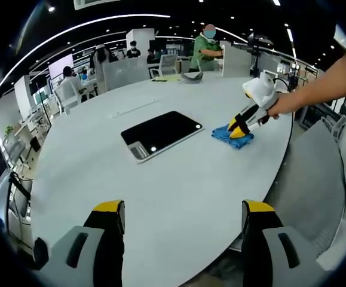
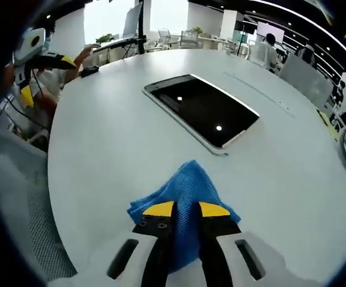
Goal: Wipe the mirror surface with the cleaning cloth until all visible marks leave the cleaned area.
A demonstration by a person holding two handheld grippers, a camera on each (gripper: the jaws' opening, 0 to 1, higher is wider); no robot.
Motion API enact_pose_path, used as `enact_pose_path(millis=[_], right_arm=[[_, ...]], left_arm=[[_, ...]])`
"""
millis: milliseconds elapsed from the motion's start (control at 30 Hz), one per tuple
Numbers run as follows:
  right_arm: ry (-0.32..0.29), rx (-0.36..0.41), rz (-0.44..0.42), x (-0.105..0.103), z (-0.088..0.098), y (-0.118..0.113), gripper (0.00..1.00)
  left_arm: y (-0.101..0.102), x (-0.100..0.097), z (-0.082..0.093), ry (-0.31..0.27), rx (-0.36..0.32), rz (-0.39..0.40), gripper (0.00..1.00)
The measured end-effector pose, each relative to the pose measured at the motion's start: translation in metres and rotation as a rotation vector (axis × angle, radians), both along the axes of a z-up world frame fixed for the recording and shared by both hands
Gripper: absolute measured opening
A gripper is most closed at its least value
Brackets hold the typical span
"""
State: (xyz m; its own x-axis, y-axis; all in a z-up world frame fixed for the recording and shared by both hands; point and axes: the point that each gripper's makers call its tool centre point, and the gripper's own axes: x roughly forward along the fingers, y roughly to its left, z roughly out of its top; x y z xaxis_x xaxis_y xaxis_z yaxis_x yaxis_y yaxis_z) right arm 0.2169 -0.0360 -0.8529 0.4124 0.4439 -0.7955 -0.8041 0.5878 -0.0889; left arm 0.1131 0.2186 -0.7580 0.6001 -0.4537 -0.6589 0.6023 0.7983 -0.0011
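A flat rectangular mirror with a dark reflecting face lies on the round white table. A blue cleaning cloth lies bunched on the table just beside the mirror's short edge. My right gripper is shut on the cloth, its yellow-tipped jaws pinching the fabric, which rests on the table. My left gripper hovers over the near part of the table, open, with nothing between its jaws. In the right gripper view the left gripper shows at the far left.
The table's curved edge runs close beside the cloth. A grey mesh chair stands off that edge. A small dark item and a monitor stand sit at the table's rim. People sit at desks beyond.
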Motion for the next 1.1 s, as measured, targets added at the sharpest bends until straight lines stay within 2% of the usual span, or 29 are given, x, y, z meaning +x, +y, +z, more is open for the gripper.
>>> enact_pose_path(millis=[133, 333, 700, 800, 900, 1100], right_arm=[[-0.009, 0.004, 0.03, -0.001, 0.0, 0.0, 0.14], [-0.01, 0.011, 0.069, 0.001, 0.0, -0.001, 0.21], [0.03, 0.06, 0.125, -0.003, 0.0, 0.001, 0.27], [0.042, 0.071, 0.129, -0.006, 0.001, 0.003, 0.32], [0.028, 0.086, 0.119, -0.009, 0.005, 0.005, 0.41], [0.003, 0.136, 0.086, -0.012, 0.024, 0.006, 0.42]], left_arm=[[-0.002, 0.0, 0.0, 0.001, 0.001, -0.003, 0.81], [-0.005, 0.0, -0.001, 0.002, 0.001, -0.01, 0.81], [-0.005, -0.001, -0.002, 0.008, 0.005, -0.01, 0.81], [-0.006, -0.001, -0.002, 0.009, 0.007, -0.015, 0.81], [-0.007, 0.0, -0.001, 0.007, 0.007, -0.021, 0.81], [-0.007, 0.003, 0.0, 0.006, 0.011, -0.025, 0.81]])
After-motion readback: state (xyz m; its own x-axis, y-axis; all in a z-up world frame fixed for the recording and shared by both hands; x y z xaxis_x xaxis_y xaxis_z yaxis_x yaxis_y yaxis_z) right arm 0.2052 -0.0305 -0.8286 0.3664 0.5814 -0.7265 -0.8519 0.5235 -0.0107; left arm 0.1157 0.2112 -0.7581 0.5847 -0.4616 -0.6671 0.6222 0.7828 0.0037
